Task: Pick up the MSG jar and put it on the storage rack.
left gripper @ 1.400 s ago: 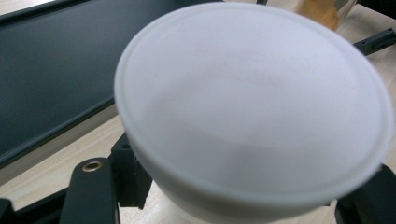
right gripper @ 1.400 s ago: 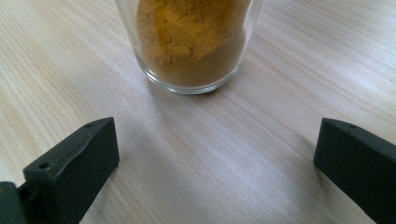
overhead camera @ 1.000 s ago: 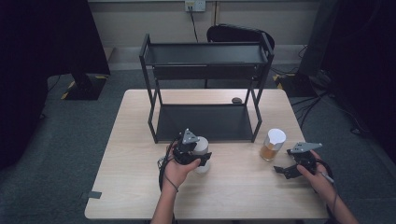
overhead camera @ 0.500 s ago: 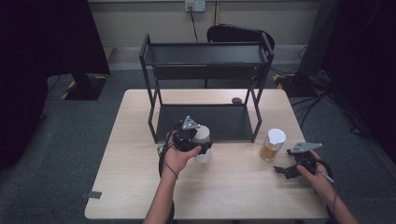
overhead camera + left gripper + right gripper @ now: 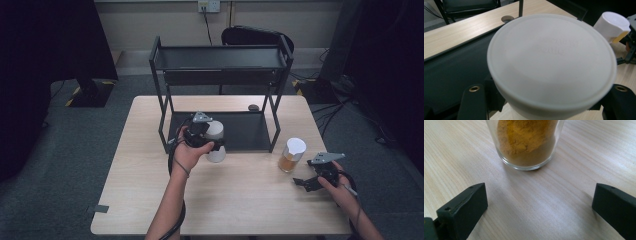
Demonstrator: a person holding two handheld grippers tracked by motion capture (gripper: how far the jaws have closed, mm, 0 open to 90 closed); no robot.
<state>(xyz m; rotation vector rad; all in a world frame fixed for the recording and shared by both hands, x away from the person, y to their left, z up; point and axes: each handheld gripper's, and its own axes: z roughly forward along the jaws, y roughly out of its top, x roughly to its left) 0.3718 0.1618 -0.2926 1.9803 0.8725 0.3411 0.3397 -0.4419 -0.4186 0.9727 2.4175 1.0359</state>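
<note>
left tongs (image 5: pixel 212 145) gripping white jar (image 5: pixel 215 141), hovering above table (image 5: pixel 150 200); right tongs (image 5: pixel 306 184) gaping wide, empty, near spice jar (image 5: pixel 292 155)

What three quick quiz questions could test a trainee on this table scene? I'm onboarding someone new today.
1. True or false: the left gripper is shut on the white jar.
2. What stands between the open jaws of the right gripper and ahead of them? A) a cup B) the jar of yellow powder C) a spoon
3. Fill in: the black shelf stands on the wooden ____.

Key: 1 true; 2 B; 3 table.
</note>
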